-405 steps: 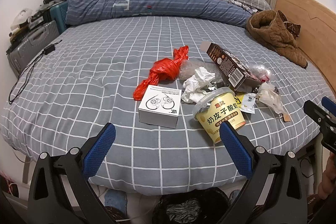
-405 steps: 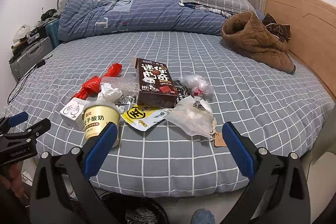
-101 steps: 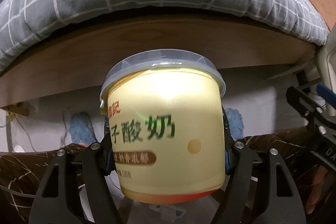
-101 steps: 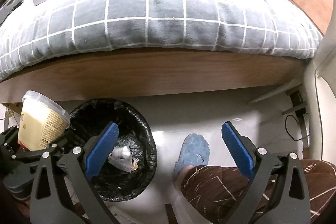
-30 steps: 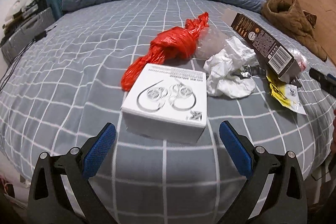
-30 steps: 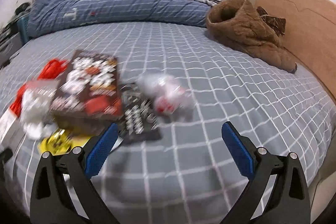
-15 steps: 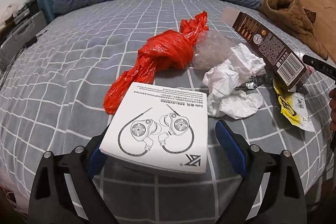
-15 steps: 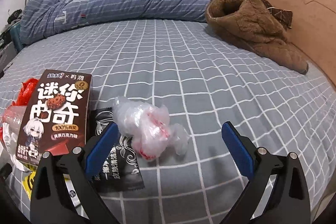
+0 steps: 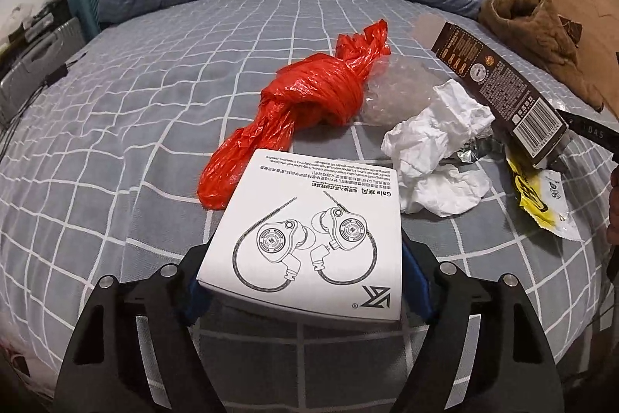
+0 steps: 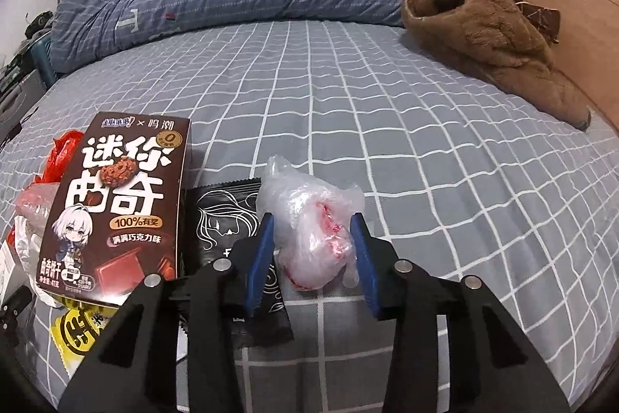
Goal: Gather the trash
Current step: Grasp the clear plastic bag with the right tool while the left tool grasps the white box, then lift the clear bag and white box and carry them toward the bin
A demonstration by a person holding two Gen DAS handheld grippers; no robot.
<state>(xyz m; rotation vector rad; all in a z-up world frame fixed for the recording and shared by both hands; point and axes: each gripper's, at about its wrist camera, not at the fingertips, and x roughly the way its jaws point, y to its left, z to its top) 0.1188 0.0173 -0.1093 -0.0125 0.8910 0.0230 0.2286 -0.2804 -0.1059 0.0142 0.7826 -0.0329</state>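
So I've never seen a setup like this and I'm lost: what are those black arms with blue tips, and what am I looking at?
Those are two hand-held grippers, each carrying its own camera, so each picture looks along one gripper's fingers. A person is clearing trash off a bed. The left gripper is closing around a white earphone box; beyond it lie a knotted red plastic bag and crumpled white paper. The right gripper is closing on a clear plastic bag, beside a brown cookie box.
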